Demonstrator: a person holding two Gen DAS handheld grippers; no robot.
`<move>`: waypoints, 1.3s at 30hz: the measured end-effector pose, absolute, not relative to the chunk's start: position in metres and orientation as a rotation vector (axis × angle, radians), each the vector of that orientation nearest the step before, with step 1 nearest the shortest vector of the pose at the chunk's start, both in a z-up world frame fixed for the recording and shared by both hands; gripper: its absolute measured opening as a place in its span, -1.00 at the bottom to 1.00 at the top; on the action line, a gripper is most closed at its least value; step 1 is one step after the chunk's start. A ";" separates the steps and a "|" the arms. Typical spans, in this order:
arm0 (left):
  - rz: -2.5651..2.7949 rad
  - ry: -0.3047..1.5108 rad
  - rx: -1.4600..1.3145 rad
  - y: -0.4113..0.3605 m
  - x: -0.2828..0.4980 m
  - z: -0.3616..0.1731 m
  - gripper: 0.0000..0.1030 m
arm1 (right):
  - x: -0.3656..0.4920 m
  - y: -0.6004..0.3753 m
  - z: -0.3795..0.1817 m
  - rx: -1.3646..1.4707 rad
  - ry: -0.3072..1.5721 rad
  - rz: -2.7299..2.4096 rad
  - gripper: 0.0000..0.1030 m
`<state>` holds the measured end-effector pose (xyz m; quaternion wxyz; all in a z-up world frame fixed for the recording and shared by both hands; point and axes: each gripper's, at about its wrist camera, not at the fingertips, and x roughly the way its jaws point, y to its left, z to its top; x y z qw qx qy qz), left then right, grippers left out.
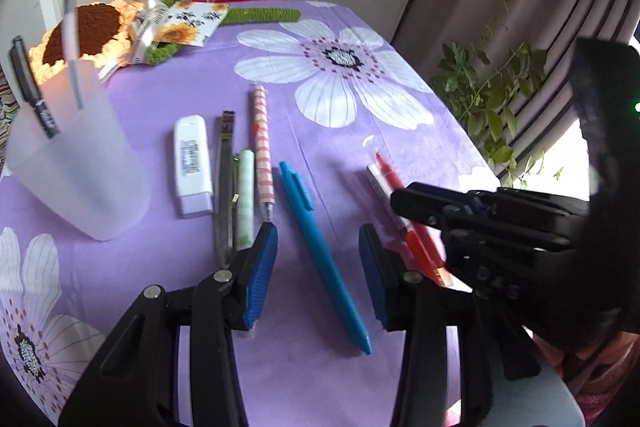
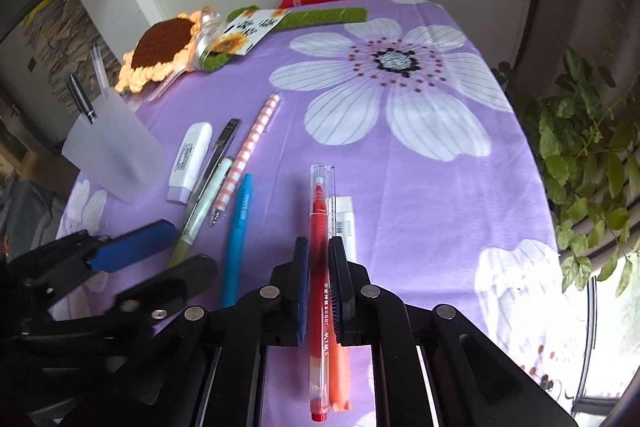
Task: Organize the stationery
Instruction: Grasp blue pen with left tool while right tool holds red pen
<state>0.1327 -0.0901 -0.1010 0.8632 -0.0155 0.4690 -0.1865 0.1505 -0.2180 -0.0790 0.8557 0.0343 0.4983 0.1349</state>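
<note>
Only the right wrist view is showing the right gripper (image 2: 319, 259) clamping the red pen (image 2: 319, 227); the left gripper (image 1: 318, 259) is hovering wide-jawed over the blue pen (image 1: 320, 251).

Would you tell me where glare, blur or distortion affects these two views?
Left wrist view: sunlight washes out the crocheted sunflower, the table edge bows, the right tongs look soft. Right wrist view: window glare bottom right, left tongs blurred.
</note>
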 end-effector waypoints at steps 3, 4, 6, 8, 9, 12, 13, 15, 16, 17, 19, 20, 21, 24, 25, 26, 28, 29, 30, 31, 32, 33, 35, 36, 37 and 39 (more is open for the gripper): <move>-0.380 1.021 -0.020 -0.099 0.142 -0.111 -0.25 | 0.147 -0.227 -0.074 0.095 1.032 0.279 -0.80; -0.367 1.035 -0.018 -0.099 0.145 -0.114 -0.25 | 0.146 -0.229 -0.072 0.100 1.027 0.280 -0.80; -0.339 1.062 -0.031 -0.099 0.153 -0.119 -0.25 | 0.146 -0.232 -0.070 0.108 1.023 0.287 -0.80; -0.318 1.059 -0.050 -0.097 0.159 -0.120 -0.25 | 0.146 -0.232 -0.069 0.106 1.017 0.290 -0.80; -0.307 1.063 -0.049 -0.098 0.161 -0.119 -0.25 | 0.146 -0.232 -0.069 0.105 1.015 0.292 -0.80; -0.280 1.059 -0.027 -0.102 0.170 -0.119 -0.32 | 0.148 -0.231 -0.069 0.106 1.017 0.299 -0.80; -0.268 1.054 -0.013 -0.104 0.171 -0.120 -0.48 | 0.147 -0.230 -0.069 0.106 1.017 0.301 -0.80; -0.257 1.045 0.018 -0.106 0.173 -0.120 -0.80 | 0.147 -0.230 -0.068 0.105 1.015 0.305 -0.81; -0.274 1.053 0.004 -0.104 0.174 -0.120 -0.80 | 0.147 -0.229 -0.067 0.104 1.014 0.307 -0.81; -0.297 1.060 -0.023 -0.102 0.173 -0.120 -0.81 | 0.146 -0.229 -0.067 0.103 1.012 0.308 -0.81; -0.320 1.053 -0.066 -0.097 0.171 -0.116 -0.81 | 0.146 -0.230 -0.065 0.102 1.005 0.308 -0.81; -0.323 1.039 -0.071 -0.095 0.169 -0.112 -0.81 | 0.146 -0.231 -0.063 0.103 1.001 0.306 -0.81; -0.330 1.023 -0.072 -0.094 0.166 -0.107 -0.82 | 0.147 -0.231 -0.062 0.104 0.995 0.306 -0.81; -0.356 0.981 -0.091 -0.090 0.158 -0.092 -0.84 | 0.146 -0.229 -0.057 0.101 0.983 0.310 -0.80; -0.363 0.965 -0.096 -0.089 0.155 -0.087 -0.85 | 0.145 -0.229 -0.056 0.102 0.980 0.312 -0.80; -0.367 0.944 -0.098 -0.087 0.151 -0.081 -0.85 | 0.145 -0.228 -0.054 0.103 0.976 0.314 -0.80; -0.368 0.906 -0.096 -0.084 0.145 -0.069 -0.85 | 0.144 -0.225 -0.051 0.101 0.968 0.320 -0.80; -0.370 0.894 -0.099 -0.082 0.144 -0.065 -0.85 | 0.144 -0.224 -0.049 0.099 0.962 0.322 -0.80; -0.376 0.884 -0.103 -0.081 0.143 -0.061 -0.85 | 0.143 -0.223 -0.047 0.097 0.956 0.325 -0.80; -0.382 0.884 -0.100 -0.080 0.142 -0.060 -0.85 | 0.142 -0.221 -0.045 0.093 0.950 0.329 -0.80; -0.389 0.892 -0.092 -0.081 0.142 -0.060 -0.86 | 0.142 -0.220 -0.043 0.089 0.947 0.332 -0.80; -0.392 0.909 -0.077 -0.082 0.143 -0.062 -0.86 | 0.141 -0.219 -0.042 0.086 0.944 0.331 -0.80; -0.388 0.938 -0.062 -0.085 0.145 -0.069 -0.80 | 0.140 -0.218 -0.041 0.088 0.943 0.327 -0.80; -0.383 0.959 -0.049 -0.089 0.148 -0.074 -0.69 | 0.139 -0.219 -0.041 0.089 0.945 0.325 -0.80; -0.377 0.973 -0.035 -0.092 0.150 -0.080 -0.62 | 0.139 -0.219 -0.042 0.089 0.946 0.322 -0.80; -0.356 0.991 0.002 -0.097 0.155 -0.091 -0.50 | 0.137 -0.220 -0.042 0.091 0.948 0.317 -0.80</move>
